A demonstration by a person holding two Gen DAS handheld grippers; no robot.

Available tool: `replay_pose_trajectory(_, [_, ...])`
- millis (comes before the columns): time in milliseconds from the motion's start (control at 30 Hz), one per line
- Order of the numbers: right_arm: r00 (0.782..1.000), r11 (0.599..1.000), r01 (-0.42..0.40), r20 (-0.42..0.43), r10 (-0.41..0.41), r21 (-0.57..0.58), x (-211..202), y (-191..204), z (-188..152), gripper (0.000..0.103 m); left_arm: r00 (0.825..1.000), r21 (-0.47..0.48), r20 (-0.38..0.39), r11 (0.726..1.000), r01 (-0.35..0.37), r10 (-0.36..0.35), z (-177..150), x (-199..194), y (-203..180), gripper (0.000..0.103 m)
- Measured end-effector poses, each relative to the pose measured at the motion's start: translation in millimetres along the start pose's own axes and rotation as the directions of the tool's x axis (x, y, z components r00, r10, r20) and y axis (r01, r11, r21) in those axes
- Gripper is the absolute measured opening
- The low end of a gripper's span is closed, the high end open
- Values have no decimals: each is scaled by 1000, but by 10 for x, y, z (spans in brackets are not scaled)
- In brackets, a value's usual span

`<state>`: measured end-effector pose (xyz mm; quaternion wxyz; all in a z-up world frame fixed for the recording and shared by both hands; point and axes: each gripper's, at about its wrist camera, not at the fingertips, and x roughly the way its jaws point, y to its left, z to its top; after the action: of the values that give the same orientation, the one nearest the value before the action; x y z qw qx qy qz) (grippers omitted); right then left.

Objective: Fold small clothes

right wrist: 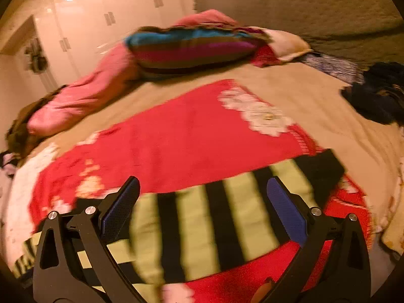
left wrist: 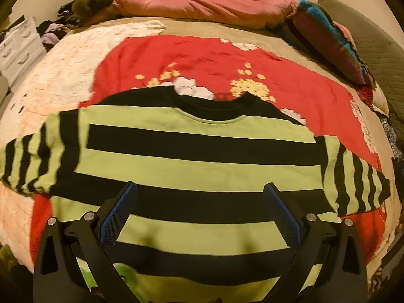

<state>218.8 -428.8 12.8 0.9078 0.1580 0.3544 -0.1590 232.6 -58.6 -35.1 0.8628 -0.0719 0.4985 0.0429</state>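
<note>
Striped sweater [left wrist: 192, 156]: flat on red blanket [left wrist: 202, 58], collar toward pillows, sleeves spread sideways. Left claw [left wrist: 200, 197], right claw [right wrist: 203, 189]: wide open, empty.

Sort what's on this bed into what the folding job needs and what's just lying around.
For the job: striped shirt, left gripper, right gripper.

Lying about: red floral blanket, pink pillow, striped cushion, dark clothes.

place: home bedroom | evidence: bed [left wrist: 207, 29], pink pillow [left wrist: 202, 5], white wardrobe doors [right wrist: 106, 20]
</note>
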Motion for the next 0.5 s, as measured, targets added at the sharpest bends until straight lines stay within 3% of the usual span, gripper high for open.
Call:
replay_pose_trajectory(200, [988, 984, 154, -9, -154, 91, 151, -697, 26, 95, 999, 25, -25, 999, 36, -35, -49, 166, -197, 99])
replay_pose_trajectory(500, [961, 923, 278, -80, -266, 267, 483, -1550, -74, 95, 998, 72, -56, 997, 11, -7, -191, 425, -312, 99])
